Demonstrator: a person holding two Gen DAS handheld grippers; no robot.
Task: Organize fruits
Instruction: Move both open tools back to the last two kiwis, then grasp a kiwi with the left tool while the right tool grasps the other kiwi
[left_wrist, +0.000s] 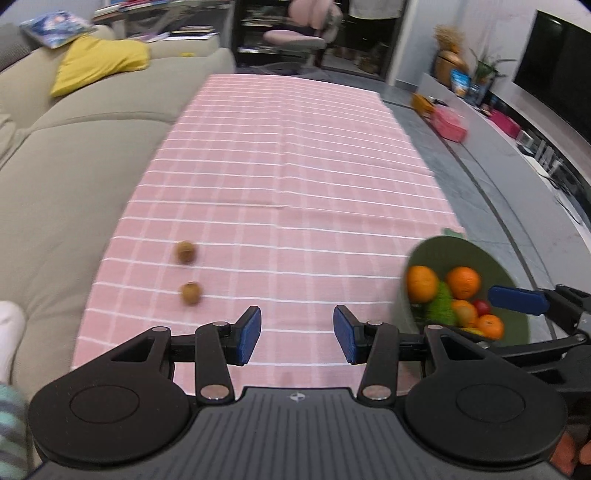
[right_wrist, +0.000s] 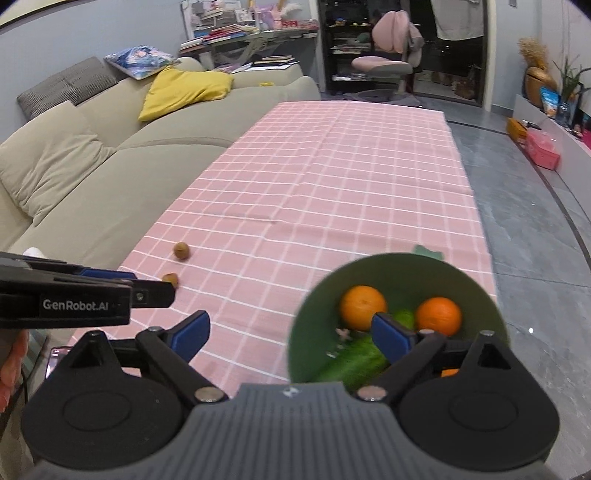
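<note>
Two small brown kiwis lie on the pink checked tablecloth at the left: the far one (left_wrist: 185, 252) (right_wrist: 181, 251) and the near one (left_wrist: 191, 292) (right_wrist: 171, 279). A green bowl (left_wrist: 476, 254) (right_wrist: 391, 269) at the table's right edge holds oranges (left_wrist: 422, 283) (right_wrist: 363, 307), a green fruit (right_wrist: 354, 363) and a red one (left_wrist: 482, 306). My left gripper (left_wrist: 297, 334) is open and empty, above the cloth just right of the near kiwi. My right gripper (right_wrist: 291, 338) is open wide and empty; its right finger (right_wrist: 389, 338) hangs over the bowl.
A beige sofa (left_wrist: 74, 155) with a yellow cushion (right_wrist: 184, 90) runs along the table's left side. Grey floor (right_wrist: 535, 240) lies to the right, with a low TV bench, pink box (left_wrist: 448, 123) and plants. A pink chair (right_wrist: 388, 55) stands beyond the table.
</note>
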